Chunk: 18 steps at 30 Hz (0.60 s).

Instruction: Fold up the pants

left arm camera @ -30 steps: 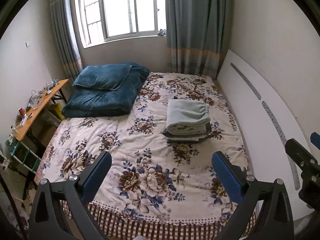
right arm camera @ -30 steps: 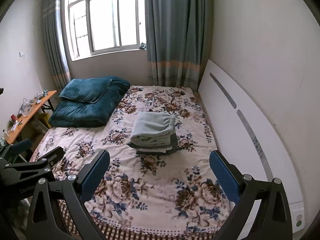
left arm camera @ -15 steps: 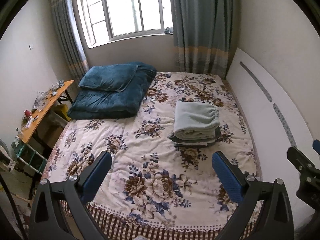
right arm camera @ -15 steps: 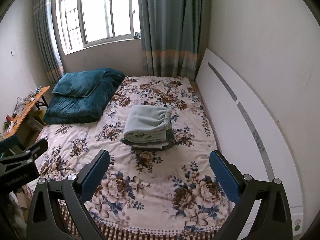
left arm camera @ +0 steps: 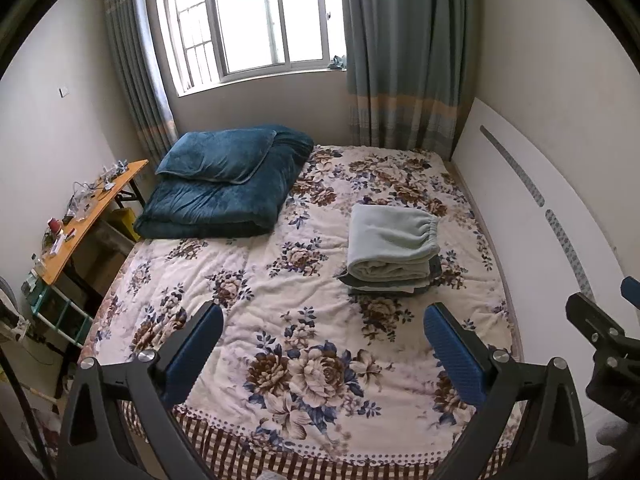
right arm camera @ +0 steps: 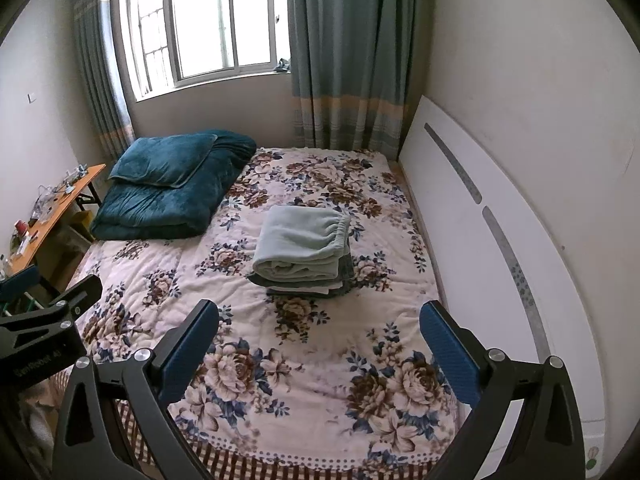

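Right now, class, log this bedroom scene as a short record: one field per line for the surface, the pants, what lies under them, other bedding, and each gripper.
surface: floral quilted bed cover
pants: pale green fleece pants, folded, elastic waistband facing the white board
under pants: darker folded garments, stacked
other bedding: folded teal plush blanket near the window
left gripper: open, empty, above the bed's near end
right gripper: open, empty, above the bed's near end

Both cameras are tipping up, so more window is showing. The folded pants are sliding lower in both views.
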Available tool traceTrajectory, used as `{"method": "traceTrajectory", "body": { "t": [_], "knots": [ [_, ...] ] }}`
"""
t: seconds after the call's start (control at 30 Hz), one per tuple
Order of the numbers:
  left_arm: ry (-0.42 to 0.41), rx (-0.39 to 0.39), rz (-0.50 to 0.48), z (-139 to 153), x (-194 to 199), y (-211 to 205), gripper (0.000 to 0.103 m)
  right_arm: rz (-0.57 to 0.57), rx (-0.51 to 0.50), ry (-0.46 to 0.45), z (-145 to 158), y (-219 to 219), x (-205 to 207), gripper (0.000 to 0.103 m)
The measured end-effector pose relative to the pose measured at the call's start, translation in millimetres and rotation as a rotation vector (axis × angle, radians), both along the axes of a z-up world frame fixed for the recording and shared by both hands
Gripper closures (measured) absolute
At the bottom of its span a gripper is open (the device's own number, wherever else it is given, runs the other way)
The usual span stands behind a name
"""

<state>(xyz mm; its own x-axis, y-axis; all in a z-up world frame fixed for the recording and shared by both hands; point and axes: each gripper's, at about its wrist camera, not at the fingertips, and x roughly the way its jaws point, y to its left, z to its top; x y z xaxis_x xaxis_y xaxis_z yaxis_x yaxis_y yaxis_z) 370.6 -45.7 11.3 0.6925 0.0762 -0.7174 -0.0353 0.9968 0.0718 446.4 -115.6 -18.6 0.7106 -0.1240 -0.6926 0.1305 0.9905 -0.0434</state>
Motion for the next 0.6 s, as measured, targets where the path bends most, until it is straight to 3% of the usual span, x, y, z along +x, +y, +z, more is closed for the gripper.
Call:
{"method": "traceTrajectory", "body": {
  "t": [0.6],
  "knots": [
    [-0.005, 0.000, -0.006, 4.4, -3.3, -2.1, 0.000, 0.002, 0.008, 0.000, 0.9, 2.8, -2.0, 0.000]
  ]
}}
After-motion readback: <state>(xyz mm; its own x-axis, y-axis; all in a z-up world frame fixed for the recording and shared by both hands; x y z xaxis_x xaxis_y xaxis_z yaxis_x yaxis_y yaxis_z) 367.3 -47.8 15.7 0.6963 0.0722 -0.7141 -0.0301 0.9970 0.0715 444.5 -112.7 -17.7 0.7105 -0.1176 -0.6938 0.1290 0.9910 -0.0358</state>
